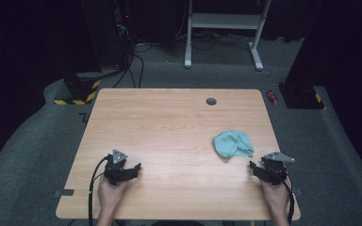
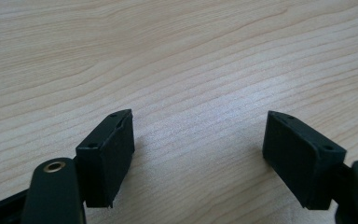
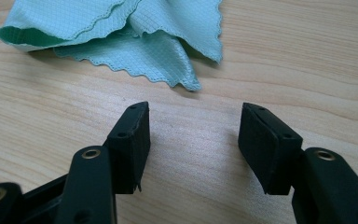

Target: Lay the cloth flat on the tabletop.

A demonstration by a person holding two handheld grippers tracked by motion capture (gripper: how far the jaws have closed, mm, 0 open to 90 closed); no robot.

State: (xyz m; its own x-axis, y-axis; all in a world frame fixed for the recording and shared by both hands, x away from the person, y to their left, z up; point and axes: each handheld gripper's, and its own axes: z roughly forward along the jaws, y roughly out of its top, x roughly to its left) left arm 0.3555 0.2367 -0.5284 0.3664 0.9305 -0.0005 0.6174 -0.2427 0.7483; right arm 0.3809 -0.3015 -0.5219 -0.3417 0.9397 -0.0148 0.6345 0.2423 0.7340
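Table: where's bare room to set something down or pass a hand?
Most of the table is bare: the whole left half beyond the left gripper, the far strip around the grommet, and the near middle between the two grippers. The one crowded spot is the right near side, where the cloth lies just ahead of the right gripper.

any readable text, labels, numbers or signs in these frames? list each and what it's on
None can be read.
Small red thing on the floor right of the table: any print is too small and blurred.
Yellow-black hazard stripes on a floor base at the far left: a pattern, no words.
Green cloth, left tool, right tool: no markings.
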